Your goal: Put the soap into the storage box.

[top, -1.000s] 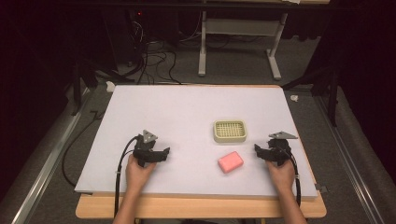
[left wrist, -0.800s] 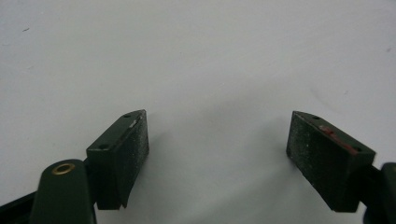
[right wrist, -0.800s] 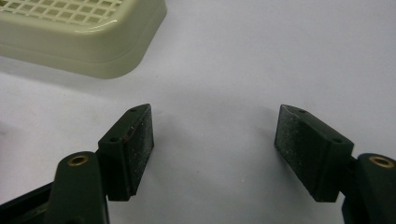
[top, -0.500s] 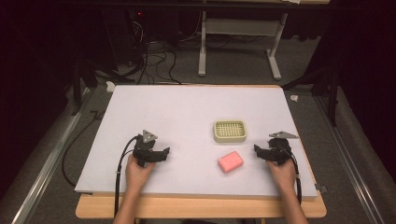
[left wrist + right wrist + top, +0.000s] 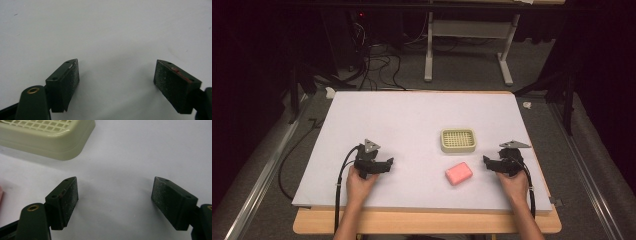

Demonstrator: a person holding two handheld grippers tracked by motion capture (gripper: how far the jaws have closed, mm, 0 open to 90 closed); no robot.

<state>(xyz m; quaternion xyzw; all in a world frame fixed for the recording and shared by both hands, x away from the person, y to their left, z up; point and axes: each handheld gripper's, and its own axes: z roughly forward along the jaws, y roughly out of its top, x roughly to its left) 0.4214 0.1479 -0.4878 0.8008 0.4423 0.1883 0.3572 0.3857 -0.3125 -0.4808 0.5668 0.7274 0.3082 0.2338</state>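
Note:
A pink block [image 5: 459, 173] lies on the white board [image 5: 412, 120], with a cream grid dish [image 5: 458, 140] just behind it. My right gripper [image 5: 486, 161] rests on the board to the right of the block, pointing left toward it. In the right gripper view its jaws [image 5: 114, 197] stand apart over bare board with nothing between them; they have just been opening. The dish [image 5: 50, 137] is ahead at the upper left there, and a sliver of the pink block [image 5: 1, 195] shows at the left edge. My left gripper [image 5: 389, 162] sits at the front left, its jaws [image 5: 116, 77] wide apart and empty.
The board lies on a wooden table whose front edge [image 5: 427, 222] shows below the hands. Cables trail from both grippers toward the person. Behind the table stand desk legs [image 5: 428, 50] and floor cables.
Both hands have kept their places and neither the block nor the dish has moved.

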